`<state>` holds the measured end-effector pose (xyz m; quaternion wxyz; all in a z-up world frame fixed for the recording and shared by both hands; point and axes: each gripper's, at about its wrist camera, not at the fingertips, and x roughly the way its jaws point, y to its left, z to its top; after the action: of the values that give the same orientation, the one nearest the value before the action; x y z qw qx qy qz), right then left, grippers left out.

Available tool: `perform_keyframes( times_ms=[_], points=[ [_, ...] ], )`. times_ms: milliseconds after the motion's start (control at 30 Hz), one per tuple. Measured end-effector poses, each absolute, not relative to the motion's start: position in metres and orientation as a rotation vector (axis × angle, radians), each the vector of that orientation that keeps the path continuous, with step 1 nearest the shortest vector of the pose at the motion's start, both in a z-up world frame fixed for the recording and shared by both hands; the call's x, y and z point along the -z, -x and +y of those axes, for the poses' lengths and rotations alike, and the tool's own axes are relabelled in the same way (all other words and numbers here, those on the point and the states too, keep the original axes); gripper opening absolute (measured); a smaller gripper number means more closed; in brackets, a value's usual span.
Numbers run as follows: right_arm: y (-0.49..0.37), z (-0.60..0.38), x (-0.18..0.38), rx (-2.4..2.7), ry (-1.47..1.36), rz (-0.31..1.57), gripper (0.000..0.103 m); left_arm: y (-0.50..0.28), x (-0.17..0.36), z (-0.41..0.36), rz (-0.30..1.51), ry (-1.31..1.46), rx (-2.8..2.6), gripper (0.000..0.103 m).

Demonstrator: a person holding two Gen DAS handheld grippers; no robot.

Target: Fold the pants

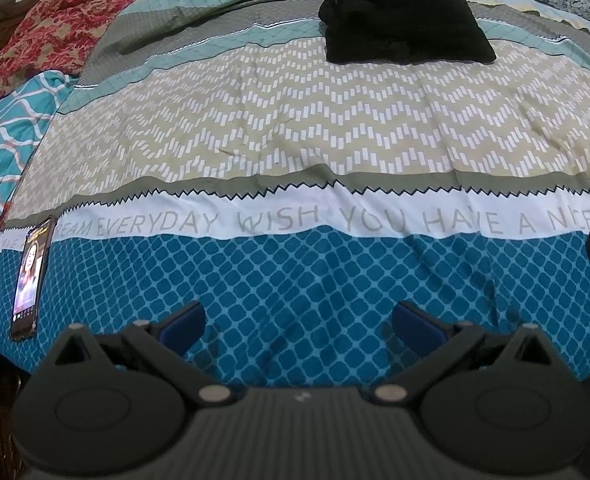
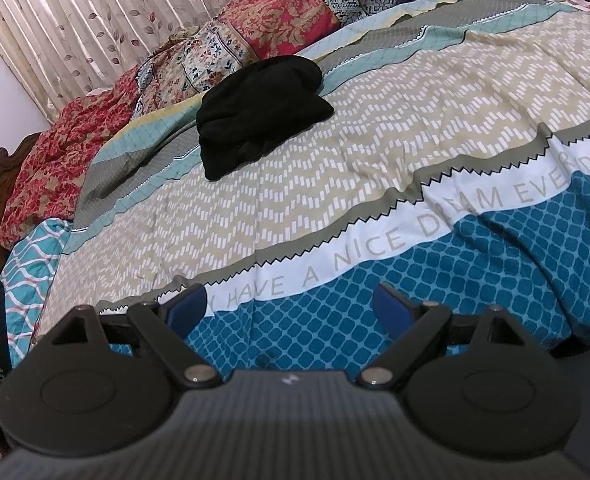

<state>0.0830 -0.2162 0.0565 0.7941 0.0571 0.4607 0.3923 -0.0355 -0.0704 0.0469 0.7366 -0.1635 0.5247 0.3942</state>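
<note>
Soft black bundled fabric pants (image 1: 405, 16) lie at twelve o'clock on the patterned bed quilt (image 1: 295, 128); both tools, left (image 1: 299, 320) and right (image 2: 291, 304), are spread, empty; limp cloth, best pinched at an edge

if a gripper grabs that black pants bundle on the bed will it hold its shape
Probably not: the black pants look like soft, lumpy fabric, so they would likely sag and unfold. They seem light, and should drag rather than roll across the bedspread.

- The wide patterned bedspread (image 1: 295, 128) lies bare between the near edge and the folded black pants (image 1: 403, 16) at the far side.
- A lit black phone (image 1: 31, 276) rests flat at the left near edge.
- Red floral pillows (image 2: 55, 164) crowd the far-left side.
</note>
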Motion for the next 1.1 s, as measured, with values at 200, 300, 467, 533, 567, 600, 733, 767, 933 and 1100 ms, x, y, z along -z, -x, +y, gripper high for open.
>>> perform_keyframes(
  times_ms=[200,300,467,533,567,600,733,767,933,1100],
  points=[
    [-0.084,-0.216,-0.056,-0.846,-0.121,0.997,0.091,0.036,-0.045,-0.07,1.157,0.364,-0.865,0.103],
    [-0.084,-0.216,-0.055,-0.846,-0.121,0.996,0.091,0.035,-0.044,-0.07,1.159,0.364,-0.861,0.103],
    [-0.084,-0.216,-0.055,-0.846,-0.12,0.998,0.091,0.033,-0.044,-0.07,1.161,0.367,-0.851,0.103],
    [-0.083,-0.216,-0.055,-0.847,-0.12,0.996,0.091,0.032,-0.044,-0.07,1.16,0.366,-0.846,0.103],
    [-0.084,-0.216,-0.055,-0.847,-0.119,0.993,0.091,0.032,-0.045,-0.07,1.158,0.365,-0.843,0.103],
    [-0.084,-0.216,-0.055,-0.847,-0.118,0.989,0.091,0.031,-0.045,-0.07,1.157,0.364,-0.841,0.103],
    [-0.09,-0.216,-0.058,-0.851,-0.114,0.975,0.091,0.025,-0.051,-0.068,1.144,0.368,-0.826,0.103],
    [-0.092,-0.216,-0.059,-0.854,-0.113,0.97,0.091,0.023,-0.054,-0.067,1.138,0.367,-0.824,0.103],
    [-0.103,-0.214,-0.075,-0.877,-0.113,0.926,0.091,0.011,-0.072,-0.062,1.091,0.362,-0.813,0.103],
    [-0.113,-0.21,-0.097,-0.923,-0.092,0.86,0.091,-0.002,-0.092,-0.057,1.04,0.352,-0.8,0.103]
  ],
)
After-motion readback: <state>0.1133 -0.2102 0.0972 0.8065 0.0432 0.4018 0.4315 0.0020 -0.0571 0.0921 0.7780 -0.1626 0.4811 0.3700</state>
